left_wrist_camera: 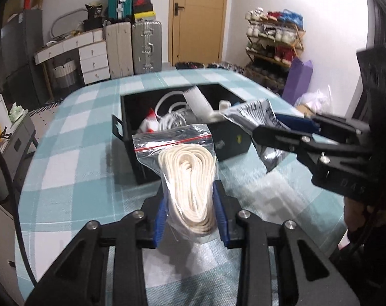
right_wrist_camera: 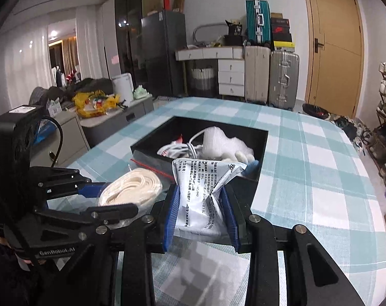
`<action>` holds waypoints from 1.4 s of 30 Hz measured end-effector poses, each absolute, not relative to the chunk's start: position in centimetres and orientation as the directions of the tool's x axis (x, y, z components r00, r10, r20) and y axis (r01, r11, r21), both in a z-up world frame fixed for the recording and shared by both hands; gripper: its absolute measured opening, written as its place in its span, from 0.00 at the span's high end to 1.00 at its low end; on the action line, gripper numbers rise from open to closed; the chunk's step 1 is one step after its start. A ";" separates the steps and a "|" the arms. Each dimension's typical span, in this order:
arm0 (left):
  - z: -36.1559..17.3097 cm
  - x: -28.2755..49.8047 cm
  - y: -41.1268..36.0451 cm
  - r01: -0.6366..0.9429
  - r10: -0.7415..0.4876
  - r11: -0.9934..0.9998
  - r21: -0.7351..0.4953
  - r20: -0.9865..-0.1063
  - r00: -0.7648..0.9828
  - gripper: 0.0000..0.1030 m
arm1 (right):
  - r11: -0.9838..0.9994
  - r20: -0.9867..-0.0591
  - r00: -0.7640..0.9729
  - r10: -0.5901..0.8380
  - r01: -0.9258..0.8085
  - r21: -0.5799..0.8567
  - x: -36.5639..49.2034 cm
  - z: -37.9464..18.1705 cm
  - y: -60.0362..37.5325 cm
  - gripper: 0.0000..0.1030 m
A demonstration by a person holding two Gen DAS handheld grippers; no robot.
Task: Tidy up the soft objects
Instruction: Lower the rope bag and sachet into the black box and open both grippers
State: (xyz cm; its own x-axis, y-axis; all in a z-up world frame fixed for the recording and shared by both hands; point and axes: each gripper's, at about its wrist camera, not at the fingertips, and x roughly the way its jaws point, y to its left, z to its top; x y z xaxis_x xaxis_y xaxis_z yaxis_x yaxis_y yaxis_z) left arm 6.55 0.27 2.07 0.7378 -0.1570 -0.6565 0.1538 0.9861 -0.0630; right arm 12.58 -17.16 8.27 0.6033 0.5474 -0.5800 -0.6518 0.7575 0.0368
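Observation:
My left gripper (left_wrist_camera: 190, 204) is shut on a clear zip bag of cream rope (left_wrist_camera: 187, 178) and holds it above the table just in front of the black box (left_wrist_camera: 228, 142). The bag also shows in the right wrist view (right_wrist_camera: 131, 188). My right gripper (right_wrist_camera: 200, 204) is shut on a silver printed pouch (right_wrist_camera: 200, 193) and holds it at the box's near edge; it shows in the left wrist view (left_wrist_camera: 284, 127) with the pouch (left_wrist_camera: 256, 114). The black box (right_wrist_camera: 141, 148) holds white cable (right_wrist_camera: 177, 149), a white plush item (right_wrist_camera: 226, 145) and other soft things.
The box stands on a table with a teal and white checked cloth (right_wrist_camera: 307, 158). Suitcases (right_wrist_camera: 269, 76), white drawers (right_wrist_camera: 231, 76) and a wooden door (right_wrist_camera: 333, 51) stand behind it. A shoe rack (left_wrist_camera: 274, 43) stands at the far right.

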 end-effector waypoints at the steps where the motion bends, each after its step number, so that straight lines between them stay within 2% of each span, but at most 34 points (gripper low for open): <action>1: 2.3 6.5 0.4 0.147 -0.154 0.987 -0.065 -0.648 0.746 0.69 | 0.760 -0.570 0.608 0.552 -0.649 0.042 12.5 8.4 -17.3 0.67; 13: 4.0 7.9 2.7 0.086 -0.117 0.993 -0.080 -0.595 0.795 0.69 | 0.792 -0.483 0.667 0.567 -0.603 0.096 13.0 9.2 -18.0 0.67; 25: 4.5 10.2 3.5 0.058 -0.098 0.994 -0.088 -0.577 0.811 0.69 | 0.801 -0.446 0.690 0.570 -0.589 0.112 14.8 10.3 -17.2 0.67; 42: 4.0 15.1 3.0 0.065 -0.093 0.996 -0.069 -0.594 0.799 0.69 | 0.824 -0.485 0.700 0.525 -0.559 0.085 19.1 9.2 -15.3 0.67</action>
